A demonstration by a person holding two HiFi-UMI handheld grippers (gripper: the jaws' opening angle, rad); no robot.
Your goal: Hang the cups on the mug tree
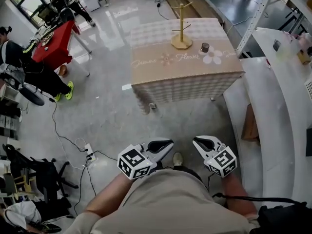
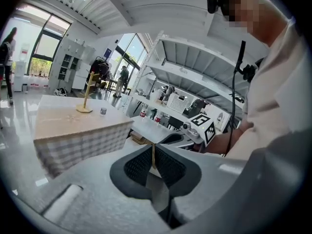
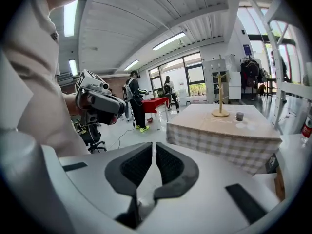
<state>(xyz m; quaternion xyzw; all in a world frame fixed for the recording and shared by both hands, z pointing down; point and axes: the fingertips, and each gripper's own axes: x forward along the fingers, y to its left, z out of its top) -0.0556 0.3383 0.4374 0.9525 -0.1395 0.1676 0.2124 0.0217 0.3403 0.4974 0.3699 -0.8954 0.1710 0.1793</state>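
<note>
Shut pad to pad on the left gripper (image 2: 153, 154), with nothing caught between. Shut too on the right gripper (image 3: 155, 152) — barely a sliver of gap low down, and empty. Judged as the very start: nothing picked up yet, nothing hung on the mug tree (image 1: 181, 26).

To do the approach well:
- Walk in to the table (image 1: 161, 84) before reaching, given the wide gap from both tools.
- Open the jaws of the chosen side fully ahead of arrival, not over the cup (image 1: 205, 47).
- Look for that cup standing just right of the mug tree's base, toward the table's right side. Probably small and dark, though too tiny from here for reading any handle's direction.
- Check the handle on closing in, then pinch the wall, leaving the handle free for a peg.
- Keep the other tool ready to steady the mug tree's base.

Held side by side close in front of the torso, on the near side of the scene — tips leaning toward each other, tilted a little below level, aimed at the far table, with forearms drawn in against the body.
</note>
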